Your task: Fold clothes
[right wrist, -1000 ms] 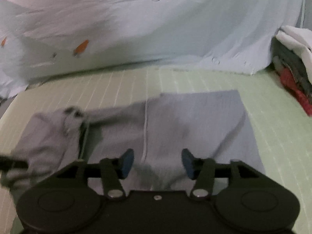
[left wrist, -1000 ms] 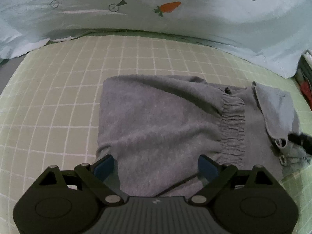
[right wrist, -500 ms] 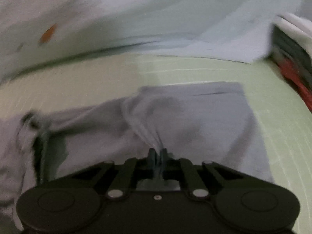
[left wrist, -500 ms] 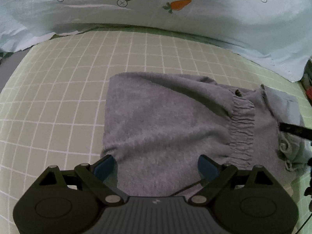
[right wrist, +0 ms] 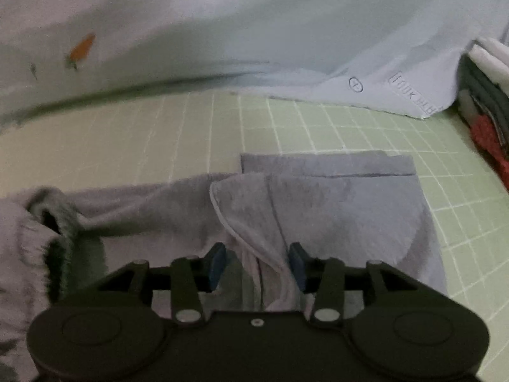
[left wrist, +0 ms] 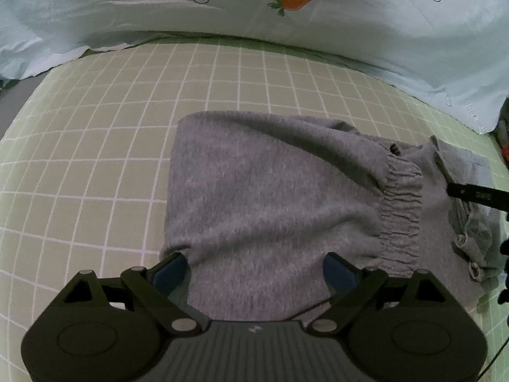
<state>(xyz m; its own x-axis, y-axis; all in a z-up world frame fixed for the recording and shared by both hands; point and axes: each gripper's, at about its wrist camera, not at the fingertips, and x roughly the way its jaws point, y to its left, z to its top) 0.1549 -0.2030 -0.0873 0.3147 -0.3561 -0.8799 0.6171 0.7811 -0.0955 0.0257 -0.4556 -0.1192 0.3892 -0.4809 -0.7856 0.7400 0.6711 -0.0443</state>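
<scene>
Your right tongs (right wrist: 258, 265) just let go: jaws have been opening, a fold of the grey pants (left wrist: 273, 197) sits loose between the pads. Fold laid down, so that step looks done. Left tongs (left wrist: 254, 269) spread wide, straddling pants on the bed (left wrist: 95, 133), not pinching. Right view blurry; pants' far end cut off.

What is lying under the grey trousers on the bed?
Around the grey trousers only the green checked sheet shows, so they lie directly on it. Whether anything else is under the cloth cannot be seen, as it covers that part.
</scene>
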